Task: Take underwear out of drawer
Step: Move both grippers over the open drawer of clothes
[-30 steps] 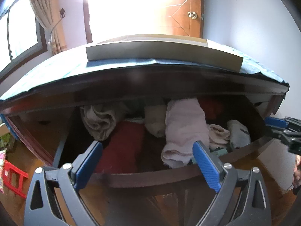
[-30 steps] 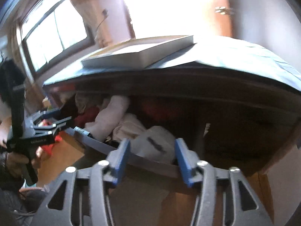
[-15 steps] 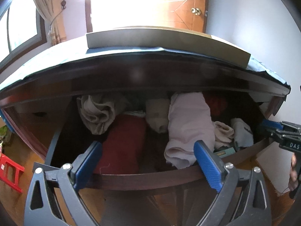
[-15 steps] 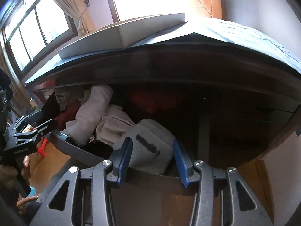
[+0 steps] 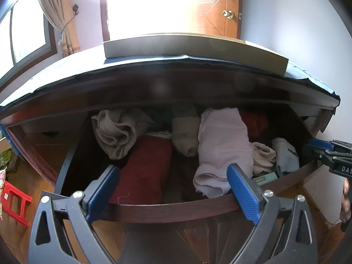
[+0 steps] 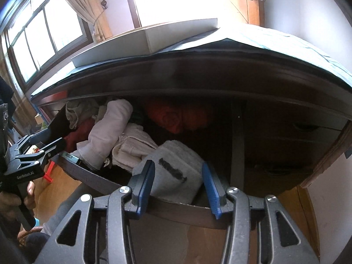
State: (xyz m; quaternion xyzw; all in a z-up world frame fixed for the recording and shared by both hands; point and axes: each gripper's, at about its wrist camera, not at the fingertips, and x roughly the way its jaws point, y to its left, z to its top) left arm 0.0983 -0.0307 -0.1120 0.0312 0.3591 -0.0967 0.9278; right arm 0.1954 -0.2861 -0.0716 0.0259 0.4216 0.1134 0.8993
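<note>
Straight ahead of your right claw (image 6: 178,187), just past the drawer (image 6: 176,211) front rail, sits a grey folded piece w/ a dark mark (image 6: 176,173). I'd take that as the underwear to pull, though I can't confirm the garment type from here. It lies at the right end of the pile, leaning on the front rail, w/ its long axis running away from you into the drawer, roughly in line w/ the claw's 2 fingers. That's the relation that matters: a forward push over the rail should put 1 finger on each long side.

Right claw: partly open, gap a bit wider than the fold, holding nothing, tips near the rail and not yet on the cloth.

Left claw (image 5: 173,191): spread wide, empty, facing the middle of the drawer, w/ the red fold (image 5: 145,171) and the pale pink roll (image 5: 222,149) ahead of it. From that view the grey piece (image 5: 286,156) is far off to the right, past a cream bundle (image 5: 263,156). So the right is the nearer one by a good margin.

Watch the cream bundle touching the grey piece's left side; it may drag along.
</note>
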